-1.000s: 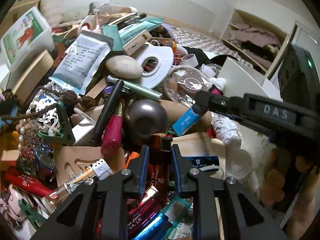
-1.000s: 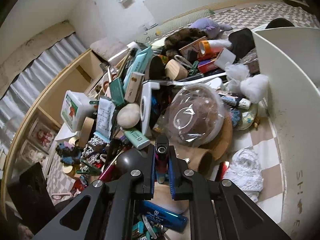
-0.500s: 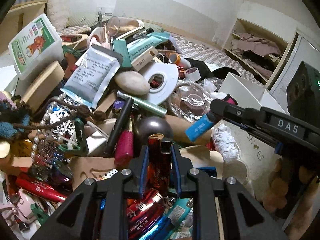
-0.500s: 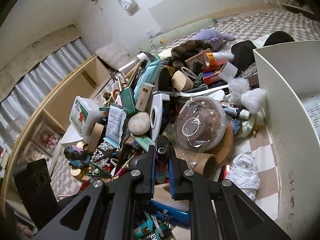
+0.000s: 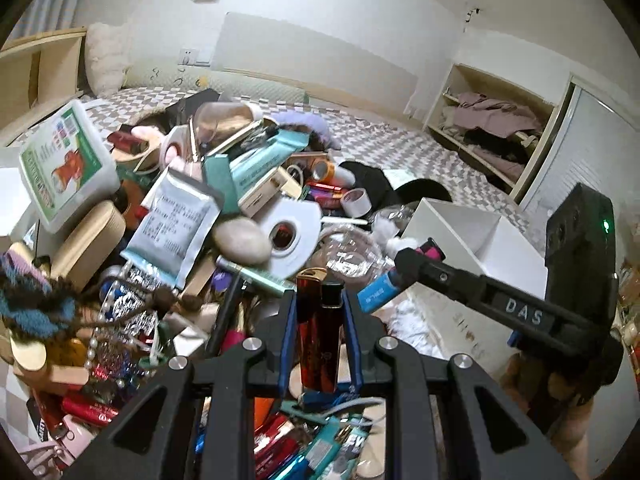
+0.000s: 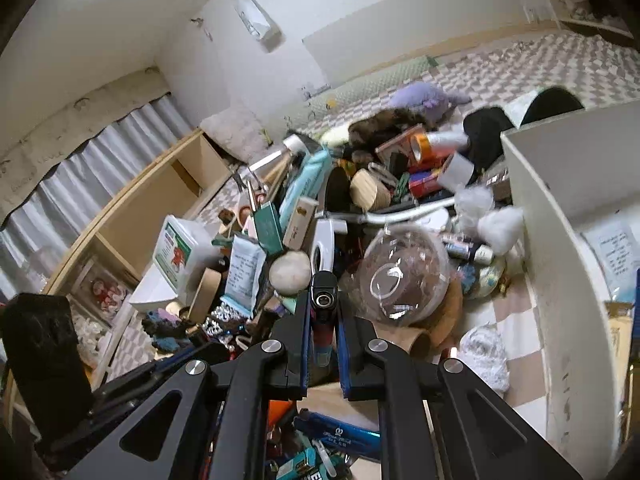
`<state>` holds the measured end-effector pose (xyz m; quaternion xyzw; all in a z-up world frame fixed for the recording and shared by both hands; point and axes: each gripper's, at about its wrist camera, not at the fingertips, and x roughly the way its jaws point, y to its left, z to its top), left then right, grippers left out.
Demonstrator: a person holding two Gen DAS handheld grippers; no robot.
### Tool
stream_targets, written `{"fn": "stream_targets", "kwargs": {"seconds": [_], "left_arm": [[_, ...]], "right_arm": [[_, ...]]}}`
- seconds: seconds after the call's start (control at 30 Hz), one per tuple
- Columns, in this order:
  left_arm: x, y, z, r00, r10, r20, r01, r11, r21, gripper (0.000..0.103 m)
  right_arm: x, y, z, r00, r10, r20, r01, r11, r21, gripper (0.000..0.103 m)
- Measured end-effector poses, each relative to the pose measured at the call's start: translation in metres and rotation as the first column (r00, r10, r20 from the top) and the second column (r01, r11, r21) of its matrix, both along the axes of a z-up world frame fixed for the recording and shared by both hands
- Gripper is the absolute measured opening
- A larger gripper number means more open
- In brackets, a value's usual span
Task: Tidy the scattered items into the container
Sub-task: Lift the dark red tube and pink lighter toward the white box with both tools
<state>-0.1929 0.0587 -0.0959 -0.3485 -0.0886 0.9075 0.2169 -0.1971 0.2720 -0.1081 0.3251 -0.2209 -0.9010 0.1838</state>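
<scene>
My left gripper point(image 5: 319, 308) is shut on a dark red lighter point(image 5: 318, 332) with a black cap, held upright above the heap of scattered items. My right gripper point(image 6: 324, 312) is shut on a blue lighter point(image 6: 323, 320) with a black top. In the left wrist view the right gripper point(image 5: 404, 268) reaches in from the right, with the blue lighter point(image 5: 378, 292) and a pink tip showing. The white container point(image 5: 472, 236) stands to the right of the heap. In the right wrist view the container point(image 6: 560, 216) is at the right, and holds a paper sheet.
The heap holds a grey pebble point(image 5: 242, 240), a white tape dispenser point(image 5: 290, 232), a clear plastic dome point(image 6: 400, 276), a green-labelled tub point(image 5: 66, 164), a silver sachet point(image 5: 178, 224) and cotton wads point(image 6: 500, 224). Wooden shelves point(image 6: 160, 196) stand at the left. The checkered mat point(image 5: 400, 144) lies beyond.
Both grippers have risen from the heap with their lighters held. The views now tilt up and show more of the room. The right gripper has moved nearer the white container.
</scene>
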Motion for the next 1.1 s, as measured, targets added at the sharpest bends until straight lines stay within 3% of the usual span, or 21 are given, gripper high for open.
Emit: {"fn": "stream_targets", "kwargs": {"seconds": [0.37,0.63,1.1], "left_arm": [[-0.004,0.026,0.025,0.999,-0.021,-0.050,0.022,1.000,0.005,0.022],[0.000,0.059,0.051,0.992,-0.076,-0.101,0.077,0.997,0.013,0.022],[0.014,0.119,0.086,0.966,-0.192,-0.173,0.201,0.979,0.036,0.022]], "right_arm": [[0.020,0.015,0.035,0.990,-0.047,-0.129,0.048,0.999,0.007,0.013],[0.047,0.047,0.074,0.956,-0.131,-0.261,0.126,0.991,-0.037,0.013],[0.077,0.108,0.099,0.903,-0.270,-0.334,0.244,0.963,-0.117,0.013]]}}
